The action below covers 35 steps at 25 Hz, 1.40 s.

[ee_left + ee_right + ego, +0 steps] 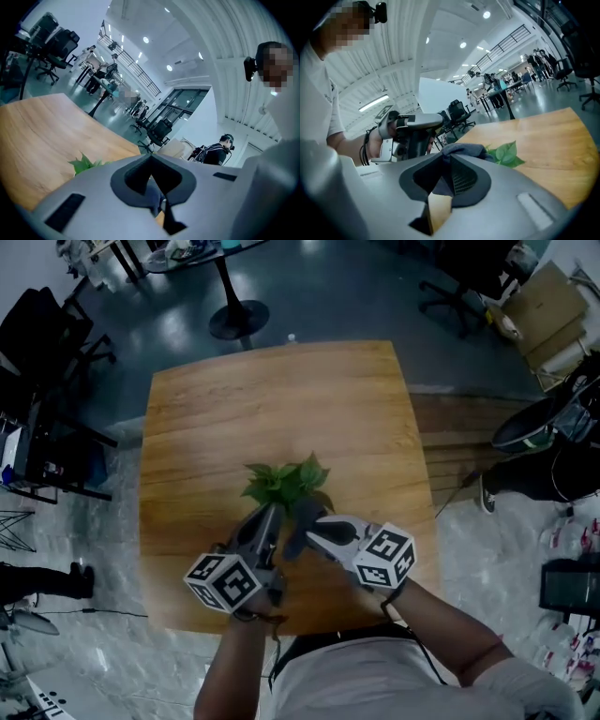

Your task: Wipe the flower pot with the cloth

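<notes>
The head view is dim and bluish. The tabletop [281, 409] is its warmest patch, and lamp glare sits on the floor [178, 329] toward 11 o'clock. Both gripper views are brighter, lit by round ceiling lights [146, 40] near 12 o'clock, and bow into black corners. The left gripper [152, 176], right gripper [449, 164] and cloth [461, 150] look soft and unfocused.

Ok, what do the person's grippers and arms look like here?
The left gripper and right gripper are grey moulded plastic, each carrying a white cube printed with black square markers. A black strap circles the right wrist. The person wears a white short-sleeved shirt.
</notes>
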Each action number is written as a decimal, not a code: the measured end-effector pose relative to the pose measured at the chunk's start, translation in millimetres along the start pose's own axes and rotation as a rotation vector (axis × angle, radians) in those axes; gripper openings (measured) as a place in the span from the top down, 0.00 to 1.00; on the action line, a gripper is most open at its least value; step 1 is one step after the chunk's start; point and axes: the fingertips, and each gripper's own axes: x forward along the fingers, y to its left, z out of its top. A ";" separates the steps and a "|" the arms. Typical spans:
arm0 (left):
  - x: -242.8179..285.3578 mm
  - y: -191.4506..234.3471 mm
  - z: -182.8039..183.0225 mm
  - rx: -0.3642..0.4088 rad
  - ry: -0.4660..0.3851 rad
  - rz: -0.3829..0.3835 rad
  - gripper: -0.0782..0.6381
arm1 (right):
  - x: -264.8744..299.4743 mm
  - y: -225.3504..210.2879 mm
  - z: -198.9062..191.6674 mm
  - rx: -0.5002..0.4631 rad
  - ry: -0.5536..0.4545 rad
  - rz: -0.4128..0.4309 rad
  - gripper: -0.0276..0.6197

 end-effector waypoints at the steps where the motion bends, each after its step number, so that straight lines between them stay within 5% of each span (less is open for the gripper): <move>1: -5.8 -10.7 6.9 0.022 -0.007 -0.006 0.89 | -7.5 8.6 12.2 -0.028 -0.016 0.001 0.88; 9: -43.4 -100.1 41.7 0.218 -0.048 -0.059 0.89 | -65.7 67.7 101.6 -0.220 -0.139 -0.020 0.88; 21: -64.4 -135.4 51.0 0.284 -0.078 -0.075 0.89 | -93.4 94.2 152.5 -0.305 -0.222 -0.061 0.89; 35: -55.2 -155.4 45.7 0.275 -0.086 -0.106 0.89 | -112.8 86.6 155.0 -0.277 -0.254 -0.060 0.89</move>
